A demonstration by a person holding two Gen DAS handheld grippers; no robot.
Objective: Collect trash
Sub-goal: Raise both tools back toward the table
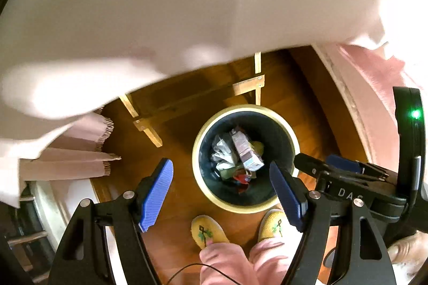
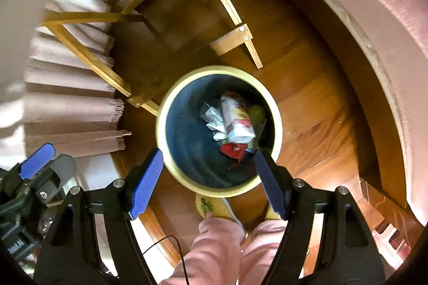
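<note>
The letters "DAS" stand in pale print on the black body of the right tool (image 1: pixel 315 164), seen in the left wrist view. Print on the carton (image 2: pixel 238 119) in the bin is too blurred to read.

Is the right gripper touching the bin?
Apart. In the right wrist view the gripper hangs open above the bin, whose rim sits far below on the floor.
</note>
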